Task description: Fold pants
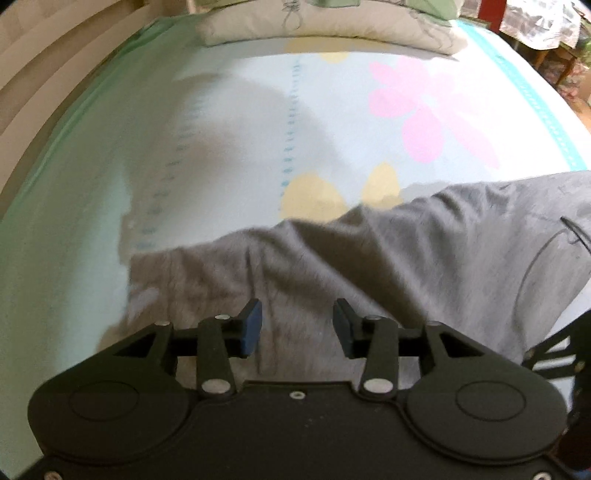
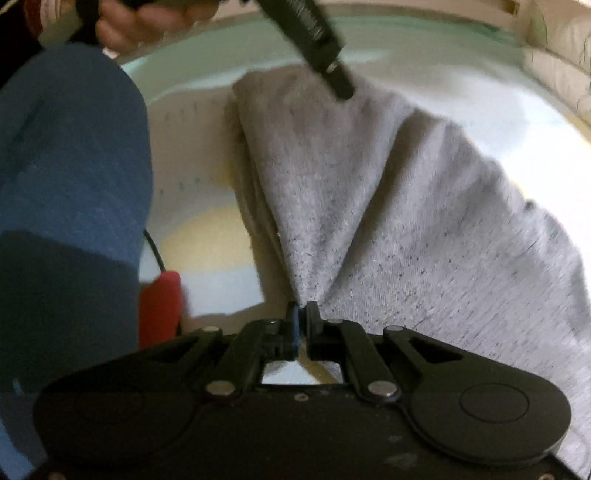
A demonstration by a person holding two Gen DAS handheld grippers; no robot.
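Observation:
Grey pants (image 1: 388, 254) lie spread on a bed with a pale flowered sheet (image 1: 229, 122). In the left wrist view my left gripper (image 1: 297, 325) hangs just over the grey cloth with its jaws apart and nothing pinched between the blue pads. In the right wrist view the pants (image 2: 388, 206) fan out from my right gripper (image 2: 303, 314), which is shut on a pinched edge of the fabric, pulling it into a pointed fold. The other gripper's black body (image 2: 314, 40) reaches in from the top over the far end of the pants, held by a hand (image 2: 147, 18).
A folded quilt or pillow (image 1: 325, 26) lies at the far end of the bed. The bed's teal-trimmed edge (image 1: 535, 96) runs down the right, with furniture legs beyond. A person's blue-clad leg (image 2: 70, 166) and a red object (image 2: 160, 306) stand at the left of the right wrist view.

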